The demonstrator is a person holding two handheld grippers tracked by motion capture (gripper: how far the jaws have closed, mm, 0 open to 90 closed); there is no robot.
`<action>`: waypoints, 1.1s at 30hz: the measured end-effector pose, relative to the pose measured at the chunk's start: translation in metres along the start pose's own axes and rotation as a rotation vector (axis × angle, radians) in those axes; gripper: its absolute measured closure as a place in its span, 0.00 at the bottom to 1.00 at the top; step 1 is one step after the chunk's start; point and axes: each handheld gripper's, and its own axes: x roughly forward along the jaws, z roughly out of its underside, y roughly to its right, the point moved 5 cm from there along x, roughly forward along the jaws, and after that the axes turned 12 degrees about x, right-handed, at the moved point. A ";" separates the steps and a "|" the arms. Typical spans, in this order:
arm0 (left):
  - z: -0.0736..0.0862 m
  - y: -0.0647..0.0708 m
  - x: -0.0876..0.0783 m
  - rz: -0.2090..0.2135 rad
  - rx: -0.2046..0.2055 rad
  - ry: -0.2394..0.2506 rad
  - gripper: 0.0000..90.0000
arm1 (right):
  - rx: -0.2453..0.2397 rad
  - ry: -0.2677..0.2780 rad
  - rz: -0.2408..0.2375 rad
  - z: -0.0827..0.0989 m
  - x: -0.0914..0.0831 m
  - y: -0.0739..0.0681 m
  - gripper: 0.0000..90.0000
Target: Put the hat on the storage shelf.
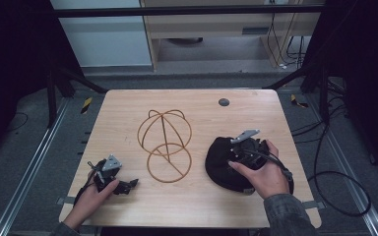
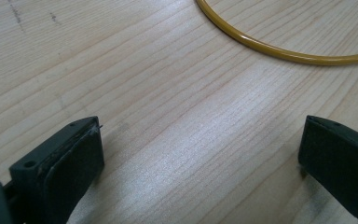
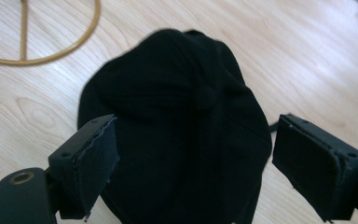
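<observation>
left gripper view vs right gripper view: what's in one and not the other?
Left gripper view alone: the left gripper, jaws wide apart over bare wood with nothing between them.

Right gripper view alone: the black cap lying on the table, the right gripper open, a jaw on each side of it, and the stand's straight rod.

Both: the table and a curved piece of the gold wire stand's ring.
</observation>
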 end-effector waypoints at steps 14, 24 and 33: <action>0.000 0.000 0.000 0.004 0.001 0.004 0.00 | 0.013 -0.125 -0.056 -0.012 0.022 0.016 0.25; 0.000 0.000 0.000 0.008 0.004 0.003 0.00 | -0.007 -0.152 -0.093 -0.020 0.039 0.011 0.34; 0.000 0.000 0.000 0.010 0.007 0.003 0.00 | -0.019 -0.172 -0.101 -0.020 0.046 0.014 0.52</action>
